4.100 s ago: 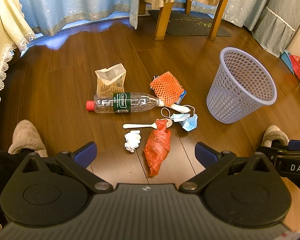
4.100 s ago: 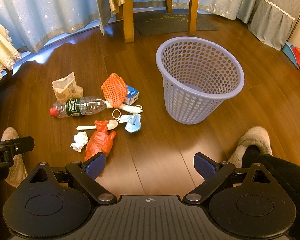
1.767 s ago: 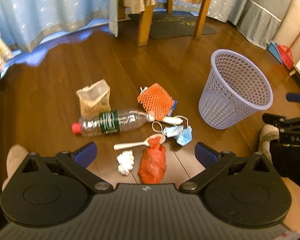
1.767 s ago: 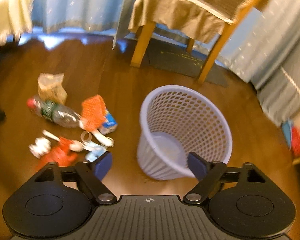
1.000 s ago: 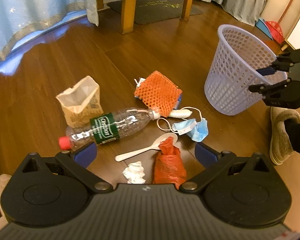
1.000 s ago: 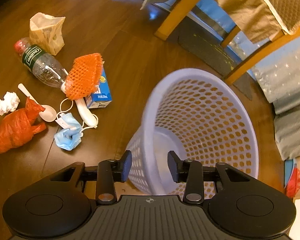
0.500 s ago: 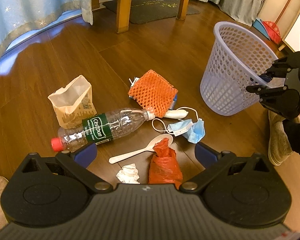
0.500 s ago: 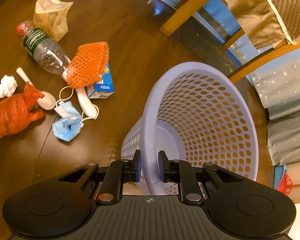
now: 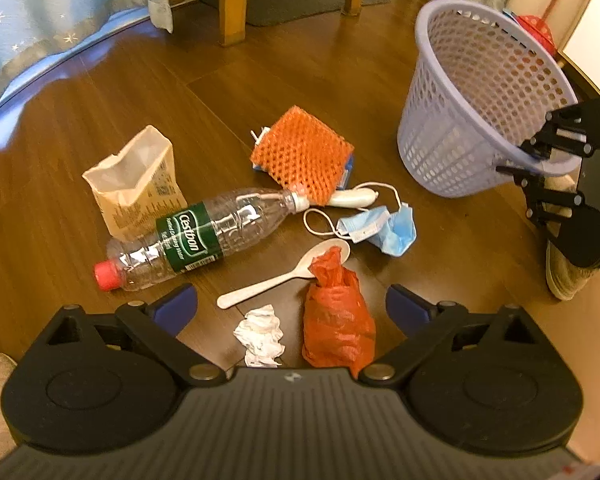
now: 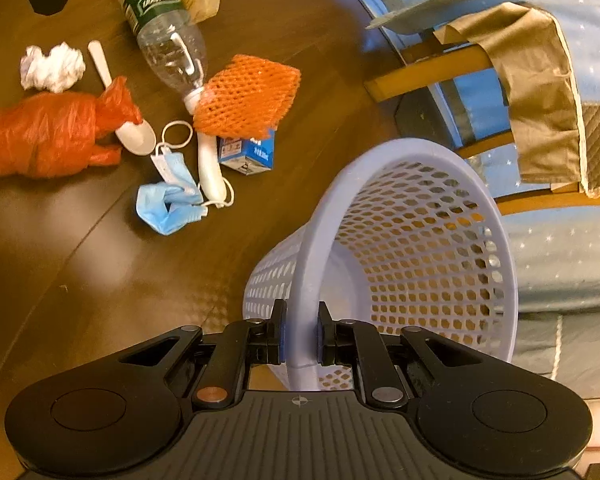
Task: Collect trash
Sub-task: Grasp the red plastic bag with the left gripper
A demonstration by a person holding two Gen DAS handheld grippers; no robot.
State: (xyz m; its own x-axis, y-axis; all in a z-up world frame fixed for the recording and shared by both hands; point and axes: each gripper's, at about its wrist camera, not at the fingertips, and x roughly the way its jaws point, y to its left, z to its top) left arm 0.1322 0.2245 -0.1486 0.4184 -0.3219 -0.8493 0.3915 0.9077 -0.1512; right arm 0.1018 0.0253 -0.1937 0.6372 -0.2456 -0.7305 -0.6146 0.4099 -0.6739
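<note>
Right wrist view: the right tongs (image 10: 300, 336) are clamped on the near rim of the lavender basket (image 10: 400, 248), which tips off upright with its mouth toward the lens; bare wooden floor (image 10: 80, 260) lies open to their left, while a draped chair (image 10: 532, 92) and curtain crowd the far right. Ahead and left of them the trash lies clustered: a red bag (image 10: 48, 136), crumpled tissue (image 10: 52, 66), white spoon (image 10: 122, 114), blue mask (image 10: 168, 200), orange foam net (image 10: 248, 98) over a small carton (image 10: 248, 154), and a plastic bottle (image 10: 160, 28) whose cap the frame's top edge nearly cuts off. From the left wrist, the left tongs (image 9: 292, 312) stand wide and empty just short of the tissue and red bag, the paper pouch (image 9: 136, 184) ahead to their left. A slippered foot (image 9: 564, 276) shows at right, partly hidden. Half a second ago the basket stood nearly level; now it leans, lifted at the gripped rim.
</note>
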